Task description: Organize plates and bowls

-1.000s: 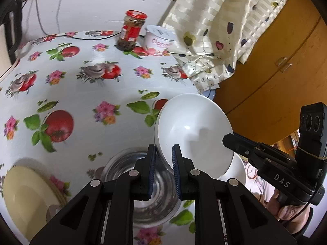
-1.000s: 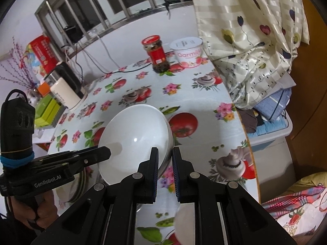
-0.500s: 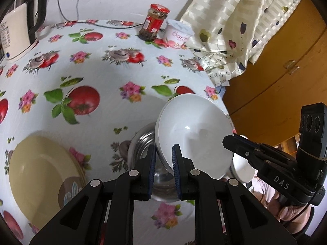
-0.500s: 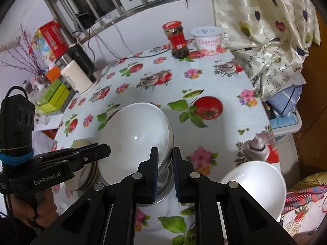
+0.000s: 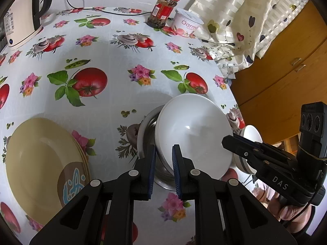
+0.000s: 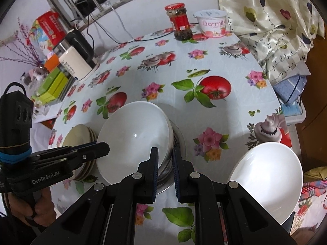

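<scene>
Floral tablecloth (image 5: pixel 114 47) with tomato print fills both views. Centre frame: white bowl (image 5: pixel 194 134), tilted, over steel bowl (image 5: pixel 148 130). Left gripper (image 5: pixel 163 159) pinches its near rim; right gripper (image 6: pixel 165 160), marked "DAS" in left view, pinches opposite rim. Left unit reads "GenRobot.AI" in right view. Yellow plate stack (image 5: pixel 40 163), blue emblem, lower left. Second white bowl (image 6: pixel 265 181) lower right in right view. Yogurt tub (image 6: pixel 212 25) reads "Oarmilk", beside red-lidded jar (image 6: pixel 180 22), top centre.
</scene>
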A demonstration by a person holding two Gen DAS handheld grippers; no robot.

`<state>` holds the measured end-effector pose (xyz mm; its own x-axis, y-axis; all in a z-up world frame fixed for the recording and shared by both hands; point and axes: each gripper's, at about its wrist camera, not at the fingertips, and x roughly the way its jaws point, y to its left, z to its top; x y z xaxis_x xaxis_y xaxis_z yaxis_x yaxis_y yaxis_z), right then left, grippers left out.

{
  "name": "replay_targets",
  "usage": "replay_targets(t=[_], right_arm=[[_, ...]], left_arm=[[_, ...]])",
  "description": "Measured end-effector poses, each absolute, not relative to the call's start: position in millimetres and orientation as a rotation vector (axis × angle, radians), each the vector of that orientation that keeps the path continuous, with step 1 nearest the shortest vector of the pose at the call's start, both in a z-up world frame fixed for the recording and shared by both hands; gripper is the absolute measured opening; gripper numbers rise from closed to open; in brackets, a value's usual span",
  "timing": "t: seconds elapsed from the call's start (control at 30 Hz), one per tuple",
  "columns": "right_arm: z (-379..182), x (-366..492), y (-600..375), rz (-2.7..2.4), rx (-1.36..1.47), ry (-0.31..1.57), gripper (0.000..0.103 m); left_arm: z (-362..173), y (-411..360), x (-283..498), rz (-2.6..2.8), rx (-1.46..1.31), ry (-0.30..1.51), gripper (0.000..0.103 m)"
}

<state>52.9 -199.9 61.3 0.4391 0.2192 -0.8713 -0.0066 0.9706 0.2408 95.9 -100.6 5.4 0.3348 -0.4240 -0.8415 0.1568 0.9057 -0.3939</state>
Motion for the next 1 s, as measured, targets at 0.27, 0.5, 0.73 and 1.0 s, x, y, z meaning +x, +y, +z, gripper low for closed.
replay_targets(t=[0.27, 0.5, 0.73, 1.0], right_arm=[[52.4, 54.2, -199.6, 0.147, 0.220, 1.141, 0.014], [50.0, 54.8, -199.7, 0.150, 0.219, 1.145, 0.015], [48.8, 55.0, -200.9, 0.146, 0.225, 1.149, 0.016], [52.9, 54.4, -201.2, 0.145, 0.197, 1.119, 0.028]], left_arm=[[-0.1, -98.3, 96.5, -0.381, -0.266, 1.188, 0.017], [0.0, -98.4, 97.6, -0.389, -0.264, 1.185, 0.017], [2.3, -99.1, 96.9, -0.407, -0.261, 1.168, 0.017], [8.2, -93.8, 97.9, -0.404, -0.267, 1.133, 0.017]])
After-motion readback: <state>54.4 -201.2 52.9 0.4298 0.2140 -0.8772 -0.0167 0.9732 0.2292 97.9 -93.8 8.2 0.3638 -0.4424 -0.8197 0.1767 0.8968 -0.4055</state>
